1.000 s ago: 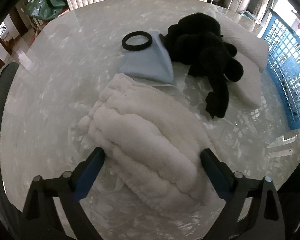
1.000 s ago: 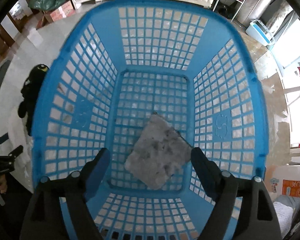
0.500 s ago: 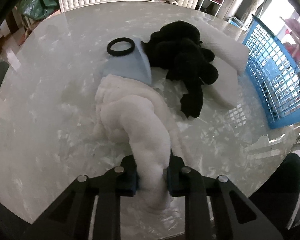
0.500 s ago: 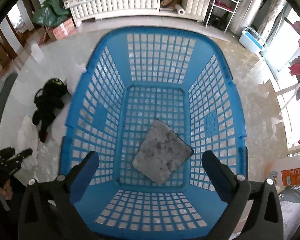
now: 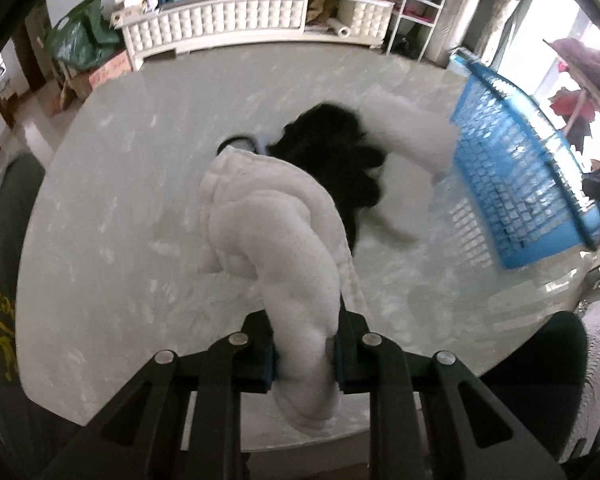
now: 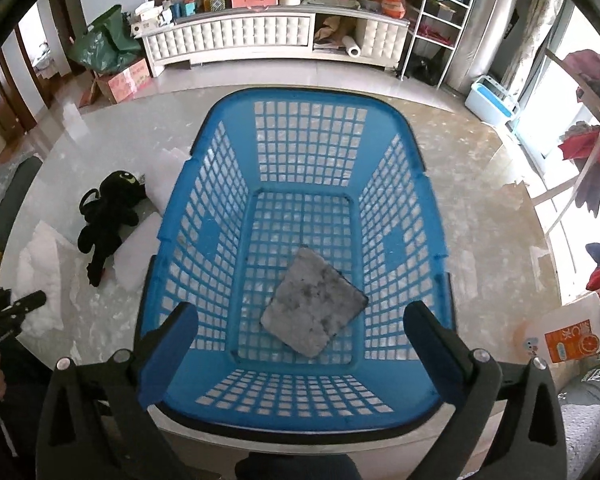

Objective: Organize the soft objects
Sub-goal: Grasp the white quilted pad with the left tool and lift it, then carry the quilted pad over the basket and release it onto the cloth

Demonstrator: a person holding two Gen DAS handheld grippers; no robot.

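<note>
Left gripper [image 5: 304, 350] clamped on fluffy white folded towel [image 5: 276, 240], its far end draped toward pale marble tabletop [image 5: 120, 220] | black plush toy [image 5: 332, 160] just behind towel | right gripper [image 6: 300, 332] spread wide above blue plastic lattice basket [image 6: 188, 208] | flat grey square cloth [image 6: 312, 308] lies inside basket

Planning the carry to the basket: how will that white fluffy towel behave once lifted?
Probably floppy: the white towel bunches and narrows where the left gripper pinches it. Its free end will likely droop and drag. It looks light for its bulk, and the plush pile should resist slipping.
</note>
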